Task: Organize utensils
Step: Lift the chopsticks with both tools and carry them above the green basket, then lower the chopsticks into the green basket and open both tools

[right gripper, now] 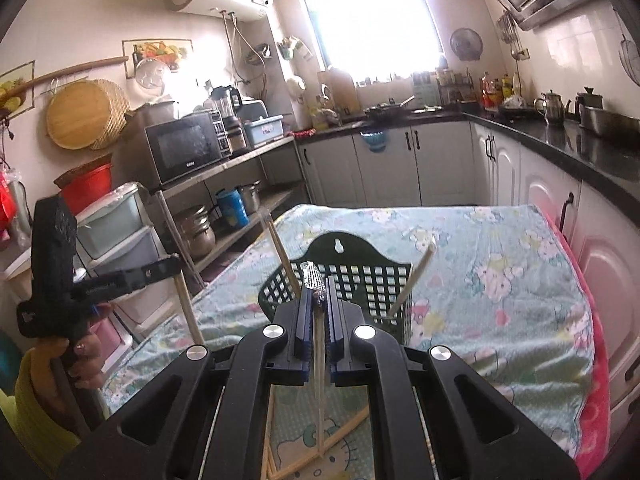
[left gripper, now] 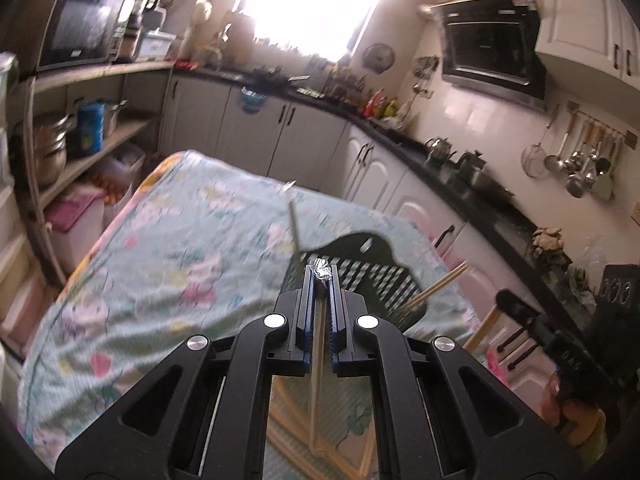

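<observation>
While lifted above the table (right gripper: 500, 280), clamped one chopstick per claw.
Left claw (left gripper: 321, 276) pinched chopstick (left gripper: 316, 380); right claw (right gripper: 318, 286) pinched chopstick (right gripper: 319, 392), both short of basket (right gripper: 360, 276). Thin grips; could have pivoted, slipped, missed.

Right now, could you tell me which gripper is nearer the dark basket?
Right, narrowly: the right gripper points straight at the basket just ahead; the left gripper sits off to its left.

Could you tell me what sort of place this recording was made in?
A lived-in home kitchen, most likely. A range hood hangs on the tiled wall, ladles hang from a rail, and a microwave sits on a shelf. The work surface is a table under a floral cloth.
</observation>
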{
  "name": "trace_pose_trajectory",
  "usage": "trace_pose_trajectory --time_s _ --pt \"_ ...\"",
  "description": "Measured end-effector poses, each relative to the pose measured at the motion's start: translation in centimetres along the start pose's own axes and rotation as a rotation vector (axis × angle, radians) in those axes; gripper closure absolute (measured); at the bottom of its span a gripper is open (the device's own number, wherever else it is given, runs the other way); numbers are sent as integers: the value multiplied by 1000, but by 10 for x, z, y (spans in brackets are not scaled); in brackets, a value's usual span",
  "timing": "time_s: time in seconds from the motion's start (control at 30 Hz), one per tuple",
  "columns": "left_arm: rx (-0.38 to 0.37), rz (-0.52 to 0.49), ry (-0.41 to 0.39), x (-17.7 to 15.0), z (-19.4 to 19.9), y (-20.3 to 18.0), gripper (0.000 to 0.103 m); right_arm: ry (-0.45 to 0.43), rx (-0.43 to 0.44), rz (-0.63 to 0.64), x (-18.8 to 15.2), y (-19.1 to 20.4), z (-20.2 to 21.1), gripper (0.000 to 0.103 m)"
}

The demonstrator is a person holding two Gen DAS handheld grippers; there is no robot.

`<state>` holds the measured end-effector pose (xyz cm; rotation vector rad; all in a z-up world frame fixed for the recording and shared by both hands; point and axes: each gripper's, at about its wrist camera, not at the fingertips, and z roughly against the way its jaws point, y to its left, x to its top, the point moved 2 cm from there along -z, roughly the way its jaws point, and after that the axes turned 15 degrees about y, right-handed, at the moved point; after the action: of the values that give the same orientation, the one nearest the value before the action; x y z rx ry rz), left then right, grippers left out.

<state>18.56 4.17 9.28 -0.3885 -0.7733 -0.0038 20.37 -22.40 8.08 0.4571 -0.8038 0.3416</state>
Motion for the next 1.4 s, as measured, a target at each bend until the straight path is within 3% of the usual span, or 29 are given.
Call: trace_pose_trajectory --time_s 0.4,0.83,1.17,1.4 --pt "-13 -85 -109 55 13 -43 102 -102 9 34 36 8 22 97" --pt "-4 -63 -165 101 -12 -59 102 -230 -32 35 85 1 37 97" --pt "1 -66 -201 102 -41 -63 102 -275 -90 -5 107 -21 20 97" --pt "-8 -51 -175 91 -67 -55 102 -258 -123 -34 103 -38 -7 97"
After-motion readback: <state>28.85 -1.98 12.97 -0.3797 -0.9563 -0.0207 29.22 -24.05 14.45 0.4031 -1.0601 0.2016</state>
